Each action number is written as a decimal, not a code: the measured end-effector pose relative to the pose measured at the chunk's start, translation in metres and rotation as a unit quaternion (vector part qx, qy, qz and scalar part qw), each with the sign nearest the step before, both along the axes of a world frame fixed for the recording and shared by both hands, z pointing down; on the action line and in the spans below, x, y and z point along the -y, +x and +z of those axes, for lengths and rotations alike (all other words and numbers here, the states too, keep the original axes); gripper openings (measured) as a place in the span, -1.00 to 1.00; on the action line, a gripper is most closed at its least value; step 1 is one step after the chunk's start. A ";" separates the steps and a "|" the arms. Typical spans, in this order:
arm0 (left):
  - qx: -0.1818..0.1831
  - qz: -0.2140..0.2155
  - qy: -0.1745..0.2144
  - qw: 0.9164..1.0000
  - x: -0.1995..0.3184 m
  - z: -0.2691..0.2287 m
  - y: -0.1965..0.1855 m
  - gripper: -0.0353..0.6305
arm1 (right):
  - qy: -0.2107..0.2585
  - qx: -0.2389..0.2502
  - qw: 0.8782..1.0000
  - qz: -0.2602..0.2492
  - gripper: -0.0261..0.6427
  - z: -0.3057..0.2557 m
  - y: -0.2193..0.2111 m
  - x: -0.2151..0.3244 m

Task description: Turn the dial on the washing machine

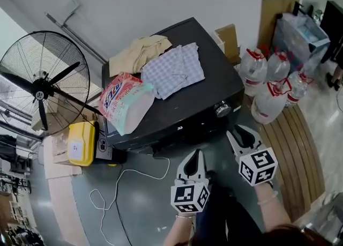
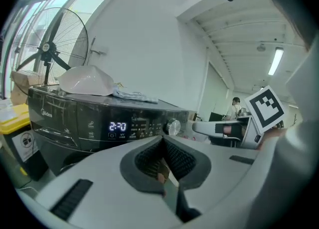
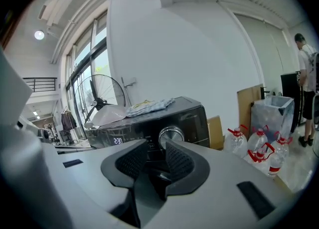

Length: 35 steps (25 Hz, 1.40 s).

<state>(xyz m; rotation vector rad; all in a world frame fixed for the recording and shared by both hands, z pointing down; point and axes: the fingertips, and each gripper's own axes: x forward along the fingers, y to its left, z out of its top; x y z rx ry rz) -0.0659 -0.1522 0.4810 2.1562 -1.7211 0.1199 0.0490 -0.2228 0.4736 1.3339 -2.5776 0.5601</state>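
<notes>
Grey floor (image 1: 144, 207) spreads below me with a white cable (image 1: 134, 174) looping across it. Behind it is a plain white wall, and a big fan (image 1: 43, 87) stands off to the left. Against that wall sits the black washing machine (image 1: 217, 76). Its top carries a detergent bag (image 1: 126, 103), a checked shirt (image 1: 174, 71) and a beige cloth (image 1: 140, 52), all back from the front panel, so none of it blocks my reach. Water bottles (image 1: 268, 87) stand just beside the machine on the right.

The dial (image 1: 222, 109) sits at the right end of the front panel, facing me. My right tool (image 1: 238, 135) is near it and aimed straight at it, jaws apart with nothing between them. In the right gripper view the dial shows just beyond the gap, so I judge the tool is lined up for a grasp but not yet touching. My left tool (image 1: 194, 156) hangs lower and further back, jaws together and apparently empty, parked out of the way.
</notes>
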 end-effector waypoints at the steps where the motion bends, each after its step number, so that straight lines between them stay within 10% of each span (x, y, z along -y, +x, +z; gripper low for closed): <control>1: 0.000 -0.003 -0.001 1.000 -0.002 -0.003 -0.002 -0.84 | -0.002 0.001 1.000 -0.002 -0.51 -0.002 0.000 -0.002; 35: 0.011 -0.030 0.018 0.999 -0.085 -0.103 0.004 -0.84 | -0.001 0.021 0.998 -0.051 -0.82 -0.087 -0.005 -0.106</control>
